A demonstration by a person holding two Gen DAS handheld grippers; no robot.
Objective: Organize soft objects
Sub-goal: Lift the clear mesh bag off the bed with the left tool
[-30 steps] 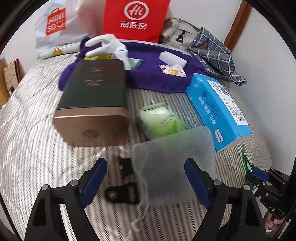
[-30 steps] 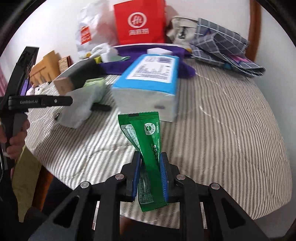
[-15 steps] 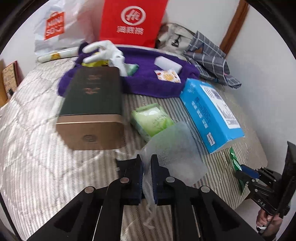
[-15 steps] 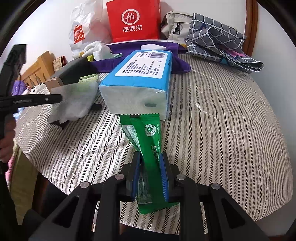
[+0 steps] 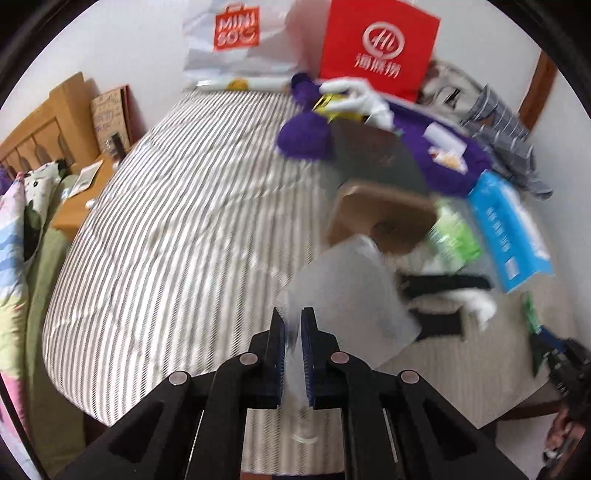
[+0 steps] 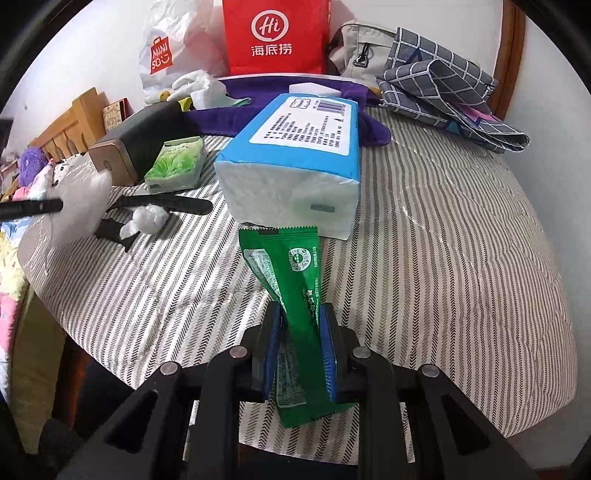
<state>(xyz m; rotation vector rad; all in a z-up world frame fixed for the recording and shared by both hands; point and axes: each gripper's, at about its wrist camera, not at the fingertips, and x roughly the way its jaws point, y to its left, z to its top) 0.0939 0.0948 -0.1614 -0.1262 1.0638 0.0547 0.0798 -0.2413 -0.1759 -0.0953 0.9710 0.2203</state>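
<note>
My left gripper (image 5: pixel 293 325) is shut on a translucent white mesh pouch (image 5: pixel 343 284) and holds it above the striped bed cover; the view is blurred. The pouch also shows at the left of the right wrist view (image 6: pixel 79 206). My right gripper (image 6: pixel 299 325) is shut on a green sachet (image 6: pixel 291 273) that sticks up between the fingers, near the bed's front edge. A blue tissue pack (image 6: pixel 295 155) lies just beyond the sachet. A small green tissue pack (image 6: pixel 175 166) sits left of it.
A dark box with a gold end (image 6: pixel 136 136) lies at the left. Black straps with a white wad (image 6: pixel 147 218) lie on the striped cover (image 6: pixel 443 258). A purple towel (image 6: pixel 288 99), red bag (image 6: pixel 275 35), white bag and checked cloth (image 6: pixel 439 92) line the back.
My left gripper shut on the mesh pouch, lifted it and swung left, uncovering the black straps and white wad. My right gripper still holds the green sachet, slightly nearer the blue pack.
</note>
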